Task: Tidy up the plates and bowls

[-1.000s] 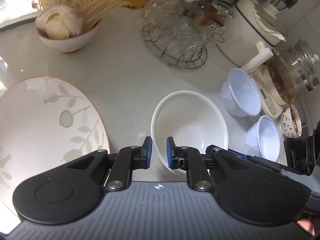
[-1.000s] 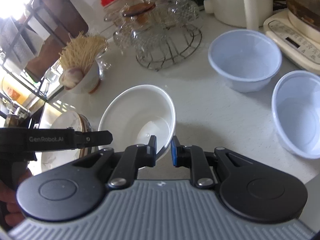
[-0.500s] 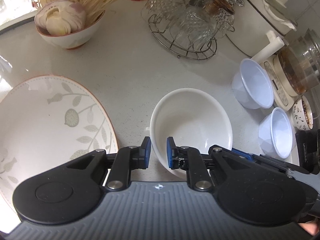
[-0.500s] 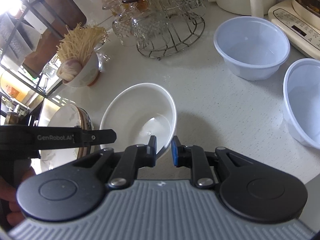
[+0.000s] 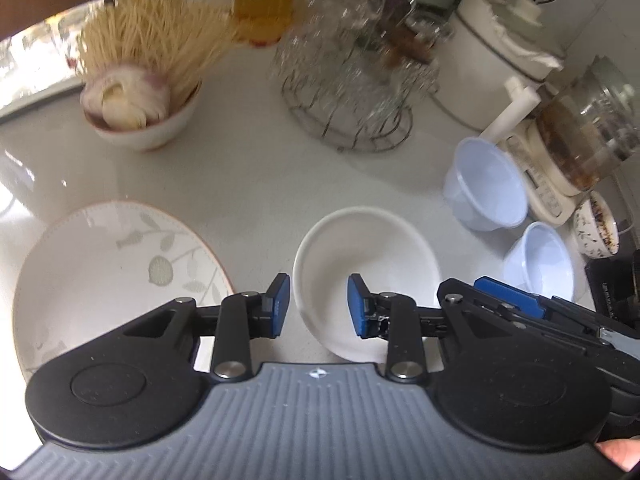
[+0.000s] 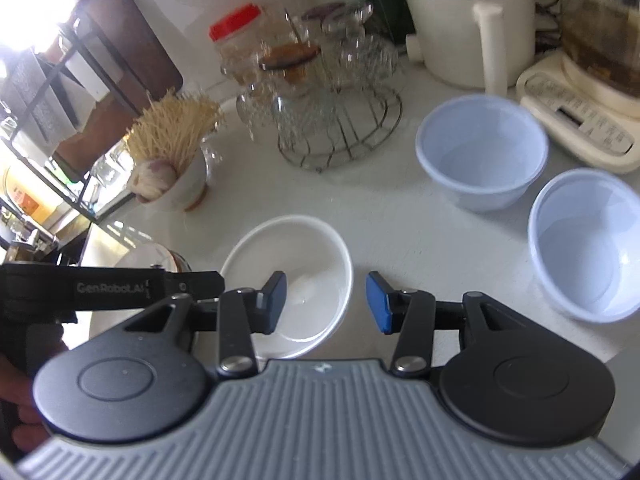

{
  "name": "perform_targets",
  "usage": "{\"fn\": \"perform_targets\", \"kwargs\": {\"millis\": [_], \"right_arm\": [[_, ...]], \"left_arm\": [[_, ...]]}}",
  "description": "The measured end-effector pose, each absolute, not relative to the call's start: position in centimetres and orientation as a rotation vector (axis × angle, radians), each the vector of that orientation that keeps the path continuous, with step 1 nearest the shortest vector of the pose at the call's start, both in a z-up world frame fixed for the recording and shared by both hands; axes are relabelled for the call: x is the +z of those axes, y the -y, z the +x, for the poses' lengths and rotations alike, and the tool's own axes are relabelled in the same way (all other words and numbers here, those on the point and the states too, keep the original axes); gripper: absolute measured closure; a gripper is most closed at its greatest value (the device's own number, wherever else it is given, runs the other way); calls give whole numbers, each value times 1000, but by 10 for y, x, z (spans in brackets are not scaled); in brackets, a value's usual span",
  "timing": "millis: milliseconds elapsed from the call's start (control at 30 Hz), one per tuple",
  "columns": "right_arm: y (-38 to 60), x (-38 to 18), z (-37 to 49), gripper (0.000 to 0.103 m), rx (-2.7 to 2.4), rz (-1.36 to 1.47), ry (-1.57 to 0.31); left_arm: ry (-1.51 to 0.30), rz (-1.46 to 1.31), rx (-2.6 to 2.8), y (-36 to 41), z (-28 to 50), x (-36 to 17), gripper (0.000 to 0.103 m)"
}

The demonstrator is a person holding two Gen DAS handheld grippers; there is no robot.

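I find both jaw pairs just opened: the left hand-held gripper (image 5: 318,300) and right hand-held gripper (image 6: 326,302) stand apart, straddling opposite rims of the white bowl (image 5: 364,276), which sits released on the tabletop (image 5: 248,176). Risk: a rising pad could catch a rim and tip it. The leaf-patterned plate (image 5: 108,276) lies just beside; two blue plastic bowls (image 6: 482,150) and the glassware rack (image 6: 340,136) crowd the far side.

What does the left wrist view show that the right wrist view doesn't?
Left wrist only: the full face of the leaf-patterned white plate and a small patterned cup at the right edge.

Right wrist only: a red-lidded clear jar and the dark metal shelf rack.

Both: the white ceramic bowl, two pale blue plastic bowls, and the wire rack of glassware.
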State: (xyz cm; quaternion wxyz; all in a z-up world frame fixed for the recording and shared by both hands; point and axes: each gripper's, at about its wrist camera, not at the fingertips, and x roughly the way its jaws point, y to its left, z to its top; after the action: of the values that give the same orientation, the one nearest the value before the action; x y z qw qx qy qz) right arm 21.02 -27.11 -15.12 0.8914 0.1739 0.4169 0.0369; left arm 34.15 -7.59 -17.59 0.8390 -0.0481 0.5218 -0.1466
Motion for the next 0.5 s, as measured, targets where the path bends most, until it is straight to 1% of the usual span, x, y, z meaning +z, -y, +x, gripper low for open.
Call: {"fn": "perform_targets", "kwargs": {"millis": [333,500], "right_arm": [[276,-100,179,55,21,297,-710],[278,-82,160,55,-18,283,-656]], "left_arm": [[-958,-66,-402,88,321,-116,67],[-915,-72,-425,91,311,-99,67]]}}
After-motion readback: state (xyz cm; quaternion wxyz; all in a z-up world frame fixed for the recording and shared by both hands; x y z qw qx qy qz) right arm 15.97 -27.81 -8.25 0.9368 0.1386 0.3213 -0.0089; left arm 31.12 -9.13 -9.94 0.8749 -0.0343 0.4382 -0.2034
